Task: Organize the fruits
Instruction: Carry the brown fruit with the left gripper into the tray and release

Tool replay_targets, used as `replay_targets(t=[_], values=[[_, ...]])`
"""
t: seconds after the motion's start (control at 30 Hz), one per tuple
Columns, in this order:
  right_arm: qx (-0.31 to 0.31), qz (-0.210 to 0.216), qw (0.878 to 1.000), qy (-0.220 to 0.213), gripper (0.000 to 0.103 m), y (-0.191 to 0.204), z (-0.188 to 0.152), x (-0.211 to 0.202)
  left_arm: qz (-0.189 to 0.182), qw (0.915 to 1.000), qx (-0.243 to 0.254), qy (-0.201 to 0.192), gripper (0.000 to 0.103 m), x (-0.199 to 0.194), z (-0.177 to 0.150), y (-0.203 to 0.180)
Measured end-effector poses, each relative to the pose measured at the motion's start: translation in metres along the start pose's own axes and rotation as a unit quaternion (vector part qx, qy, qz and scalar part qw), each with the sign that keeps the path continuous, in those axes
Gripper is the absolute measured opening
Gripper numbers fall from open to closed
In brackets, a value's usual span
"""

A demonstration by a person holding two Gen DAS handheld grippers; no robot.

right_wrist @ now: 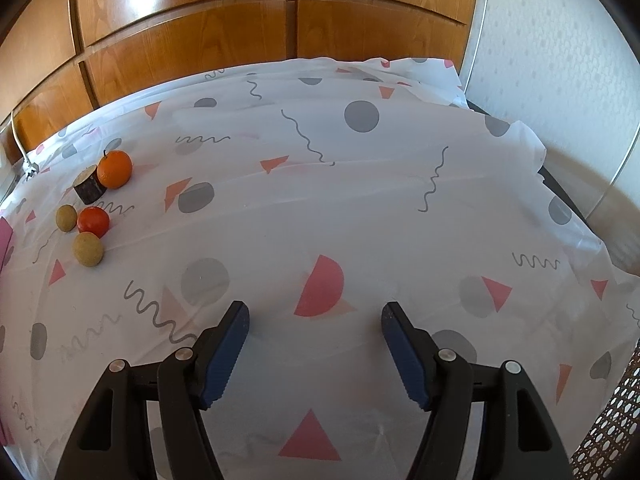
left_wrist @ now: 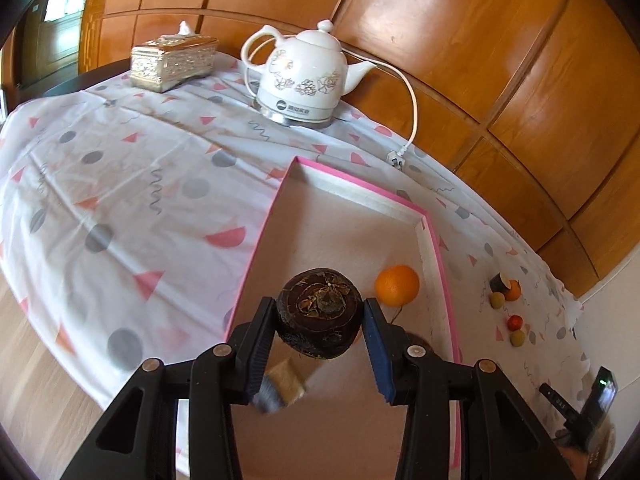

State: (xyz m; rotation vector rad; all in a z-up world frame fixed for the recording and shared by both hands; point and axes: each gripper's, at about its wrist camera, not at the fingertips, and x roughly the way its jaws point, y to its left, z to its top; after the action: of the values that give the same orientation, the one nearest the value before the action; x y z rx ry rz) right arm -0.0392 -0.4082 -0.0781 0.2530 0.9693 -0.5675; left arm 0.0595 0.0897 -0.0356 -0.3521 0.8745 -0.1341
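My left gripper (left_wrist: 320, 308) is shut on a dark brown round fruit (left_wrist: 320, 312), held over the pink-rimmed box (left_wrist: 436, 248). An orange (left_wrist: 397, 285) lies inside the box near its right wall, and a blurred tan and grey piece (left_wrist: 282, 386) shows below the left finger. On the cloth right of the box sit a smaller orange (right_wrist: 115, 169), a dark cut cylinder (right_wrist: 89, 189), a red fruit (right_wrist: 93, 221) and two tan balls (right_wrist: 88, 249). My right gripper (right_wrist: 316, 320) is open over bare tablecloth, well right of that group.
A white ceramic kettle (left_wrist: 304, 76) with its cord and plug (left_wrist: 396, 158) stands at the back by the wooden wall panels. A silver tissue box (left_wrist: 172, 62) sits at the back left. A black device with a green light (left_wrist: 596, 400) shows at the lower right.
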Motion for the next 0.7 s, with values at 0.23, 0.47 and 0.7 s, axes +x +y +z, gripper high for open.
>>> replay_targets(t=[0.23, 0.47, 0.7], values=[[0.000, -0.002, 1.000, 0.001, 0.070, 0.001, 0.000, 0.000, 0.015, 0.9996, 0.022, 0.006, 0.044, 0.021, 0.011, -0.009], [-0.001, -0.002, 1.000, 0.001, 0.070, 0.001, 0.000, 0.000, 0.038, 0.9990, 0.023, 0.011, 0.045, 0.038, 0.017, -0.010], [0.000, -0.002, 1.000, 0.000, 0.070, 0.001, 0.000, 0.000, 0.048, 0.9987, 0.014, -0.005, 0.056, 0.030, 0.016, -0.011]])
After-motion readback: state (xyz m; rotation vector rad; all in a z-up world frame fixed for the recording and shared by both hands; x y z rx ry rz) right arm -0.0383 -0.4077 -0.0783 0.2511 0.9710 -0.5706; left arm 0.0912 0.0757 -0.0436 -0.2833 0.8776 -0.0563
